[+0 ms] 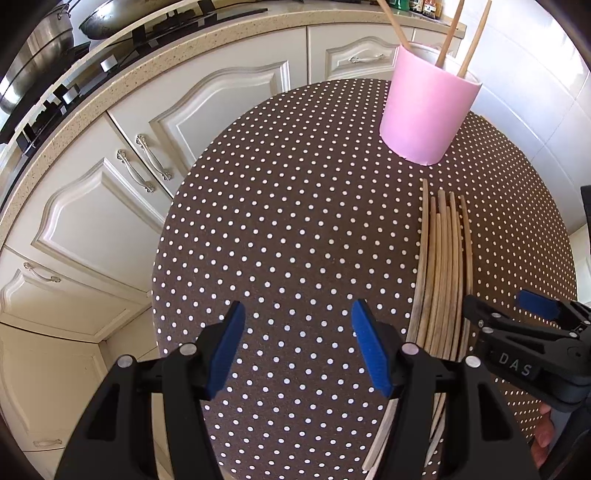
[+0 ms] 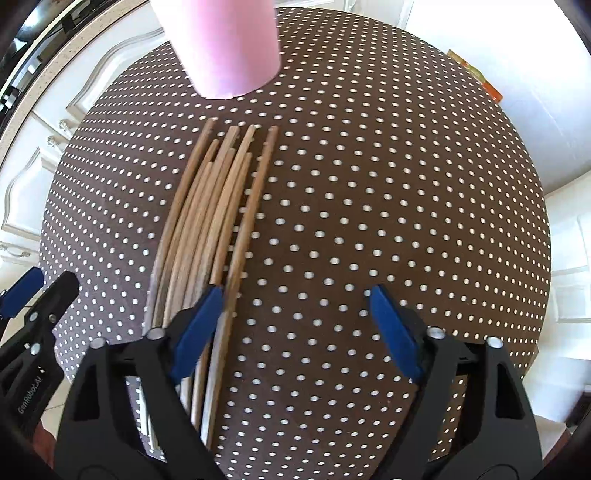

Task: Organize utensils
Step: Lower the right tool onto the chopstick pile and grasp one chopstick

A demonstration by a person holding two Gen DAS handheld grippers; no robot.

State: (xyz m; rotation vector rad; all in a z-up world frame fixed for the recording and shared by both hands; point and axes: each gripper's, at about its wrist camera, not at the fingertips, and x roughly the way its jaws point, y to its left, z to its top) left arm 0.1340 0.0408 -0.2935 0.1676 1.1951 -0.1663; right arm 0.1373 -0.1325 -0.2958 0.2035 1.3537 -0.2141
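The chopsticks (image 2: 207,229) lie bundled on the bench (image 2: 369,221), tips toward the pink cup (image 1: 424,110), where 3 (image 1: 448,33) already stand. The right hand-held gripper (image 2: 295,310) gapes beside the bundle, apparently lining up a pick. The left hand-held gripper (image 1: 297,332) waits released, empty.

Under my tongs: 1 round surface (image 1: 295,206) covered in brown, white-dotted cloth. Directly on it: 1 pink cup (image 1: 424,110), upright at the far side, and a bundle of chopsticks (image 1: 443,266) lying flat near it.
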